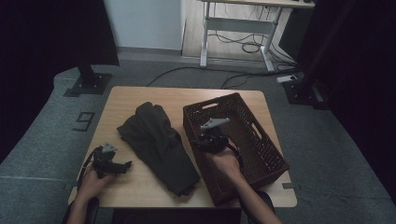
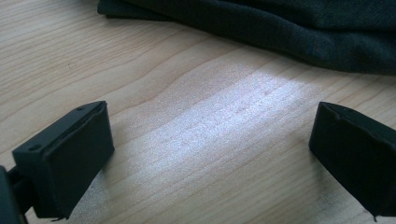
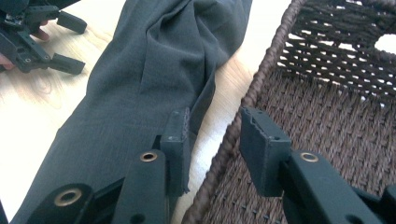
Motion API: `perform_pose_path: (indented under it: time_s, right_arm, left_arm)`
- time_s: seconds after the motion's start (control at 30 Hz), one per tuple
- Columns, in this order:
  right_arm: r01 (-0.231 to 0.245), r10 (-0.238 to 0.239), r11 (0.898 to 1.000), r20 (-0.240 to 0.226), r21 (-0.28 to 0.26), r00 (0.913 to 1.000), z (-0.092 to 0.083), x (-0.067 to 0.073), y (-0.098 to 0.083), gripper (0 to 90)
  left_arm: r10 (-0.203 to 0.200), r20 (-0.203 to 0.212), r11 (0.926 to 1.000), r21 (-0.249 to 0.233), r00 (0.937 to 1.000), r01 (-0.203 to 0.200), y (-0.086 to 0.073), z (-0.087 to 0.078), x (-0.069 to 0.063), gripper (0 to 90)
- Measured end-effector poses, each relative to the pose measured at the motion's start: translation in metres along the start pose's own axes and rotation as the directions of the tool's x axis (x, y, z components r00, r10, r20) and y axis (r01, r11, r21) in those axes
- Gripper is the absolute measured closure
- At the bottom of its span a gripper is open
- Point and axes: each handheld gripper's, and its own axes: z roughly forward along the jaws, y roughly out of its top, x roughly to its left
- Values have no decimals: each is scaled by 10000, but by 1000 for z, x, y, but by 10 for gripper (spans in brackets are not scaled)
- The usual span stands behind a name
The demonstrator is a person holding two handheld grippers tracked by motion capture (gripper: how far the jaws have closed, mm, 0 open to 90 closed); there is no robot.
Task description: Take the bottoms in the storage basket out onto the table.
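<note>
The right gripper is hovering astride the near-left rim of the brown wicker basket, its jaws narrowly apart with the rim between them, pads not pressing. Just left of the basket, the dark folded trousers are lying on the wooden table. Farther left of the basket, the left gripper is resting low over bare wood, jaws standing wide apart.

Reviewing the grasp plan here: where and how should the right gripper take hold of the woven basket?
Grip the basket's near long rim, the thick braided edge beside the dark garment. Come from above, one jaw outside and one inside. The right gripper already straddles that rim, with its pads apart from it. The rim is a narrow, upright ridge that suits a pinch.
</note>
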Motion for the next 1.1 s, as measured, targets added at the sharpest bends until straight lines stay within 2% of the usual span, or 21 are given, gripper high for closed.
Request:
perform_pose_path:
  time_s: [0.2,0.53,0.67,0.93,1.1]
  right_arm:
    - [-177,177,9998,36,129,9998,-5,-1,-10,664]
    - [-398,403,9989,-220,261,9989,-10,0,-23,678]
    - [-365,378,9985,-302,408,9988,-10,1,-26,709]
    - [-411,426,9985,-414,366,9982,-10,-1,-26,730]
    - [-321,333,9987,-286,408,9990,-9,-4,-24,735]
  left_arm:
    - [-12,-12,10000,0,10000,12,0,0,0,0]
    - [-10,-7,10000,2,10000,10,0,0,0,0]
    - [-8,-9,10000,-5,10000,8,0,0,0,0]
    - [-13,-11,10000,-12,10000,13,0,0,0,0]
    - [-12,-13,10000,1,10000,12,0,0,0,0]
